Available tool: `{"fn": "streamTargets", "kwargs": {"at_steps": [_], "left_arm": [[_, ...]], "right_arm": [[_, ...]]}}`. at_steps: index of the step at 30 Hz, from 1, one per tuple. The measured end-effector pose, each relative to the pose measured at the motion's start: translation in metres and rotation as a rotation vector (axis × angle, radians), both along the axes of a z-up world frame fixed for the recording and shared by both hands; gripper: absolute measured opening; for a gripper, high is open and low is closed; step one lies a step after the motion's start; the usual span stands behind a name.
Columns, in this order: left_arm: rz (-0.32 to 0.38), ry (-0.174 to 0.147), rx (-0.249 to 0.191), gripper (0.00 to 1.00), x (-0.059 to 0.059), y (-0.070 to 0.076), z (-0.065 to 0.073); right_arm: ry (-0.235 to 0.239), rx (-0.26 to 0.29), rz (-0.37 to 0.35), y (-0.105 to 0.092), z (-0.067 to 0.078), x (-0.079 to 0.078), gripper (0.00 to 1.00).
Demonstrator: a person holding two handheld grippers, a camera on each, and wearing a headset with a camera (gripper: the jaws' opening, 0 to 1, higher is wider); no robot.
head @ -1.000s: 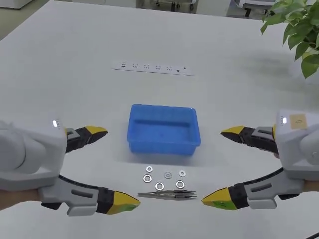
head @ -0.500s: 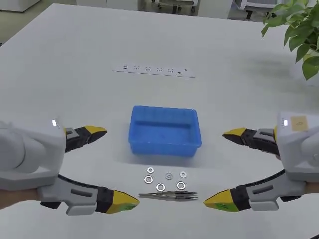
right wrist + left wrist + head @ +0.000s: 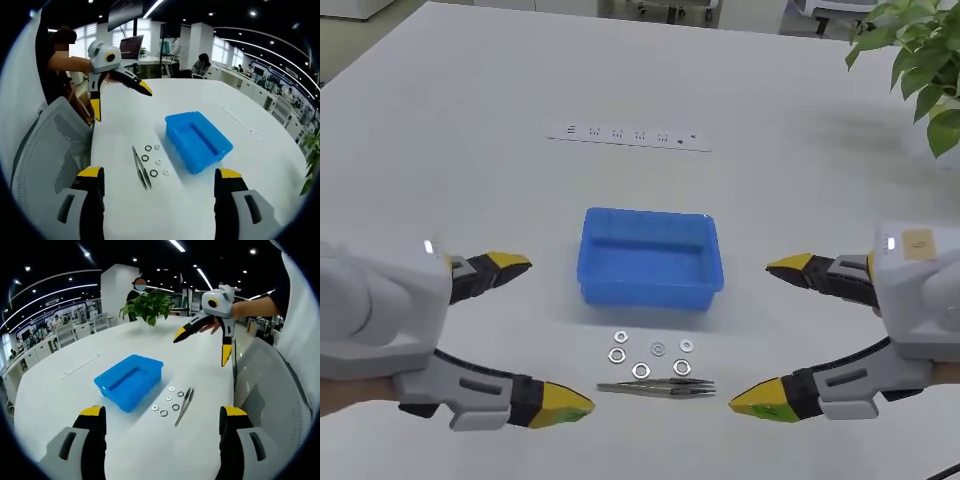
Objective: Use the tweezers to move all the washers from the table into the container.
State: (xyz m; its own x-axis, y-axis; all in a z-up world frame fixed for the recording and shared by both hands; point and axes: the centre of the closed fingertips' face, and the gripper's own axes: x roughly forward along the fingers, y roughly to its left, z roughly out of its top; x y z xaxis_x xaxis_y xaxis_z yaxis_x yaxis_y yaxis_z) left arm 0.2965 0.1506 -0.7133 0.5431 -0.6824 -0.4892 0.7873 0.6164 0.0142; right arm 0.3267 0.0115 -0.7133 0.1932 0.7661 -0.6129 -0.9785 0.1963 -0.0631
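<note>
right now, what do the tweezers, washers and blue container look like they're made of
Tweezers: likely bare steel; thin, grey, with a faint sheen.
Washers: probably plated metal; small, bright, silvery rings.
Container: looks like moulded plastic; even saturated blue, matte, with a rounded rim.

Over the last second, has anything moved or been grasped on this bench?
Nothing visibly changed. The left gripper and right gripper stay open above the white table; the thin metal tweezers, six small silver washers and blue plastic container lie untouched.
</note>
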Motion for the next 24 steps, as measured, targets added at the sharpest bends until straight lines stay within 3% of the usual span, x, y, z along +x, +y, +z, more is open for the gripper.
{"fn": "streamTargets", "kwargs": {"at_steps": [6, 10, 19, 24], "left_arm": [[0.01, 0.013, 0.002, 0.99, -0.002, -0.002, -0.013], [0.001, 0.032, 0.012, 0.97, -0.002, -0.006, -0.023], [-0.058, 0.063, 0.038, 0.72, -0.004, -0.016, -0.046], [-0.1, 0.091, 0.069, 0.58, -0.007, -0.024, -0.06]], "right_arm": [[0.016, -0.008, 0.004, 0.004, -0.013, -0.003, 0.89], [0.039, -0.022, 0.023, 0.011, -0.023, -0.01, 0.82], [0.06, -0.075, 0.091, 0.029, -0.05, -0.019, 0.66], [0.071, -0.115, 0.12, 0.038, -0.065, -0.024, 0.5]]}}
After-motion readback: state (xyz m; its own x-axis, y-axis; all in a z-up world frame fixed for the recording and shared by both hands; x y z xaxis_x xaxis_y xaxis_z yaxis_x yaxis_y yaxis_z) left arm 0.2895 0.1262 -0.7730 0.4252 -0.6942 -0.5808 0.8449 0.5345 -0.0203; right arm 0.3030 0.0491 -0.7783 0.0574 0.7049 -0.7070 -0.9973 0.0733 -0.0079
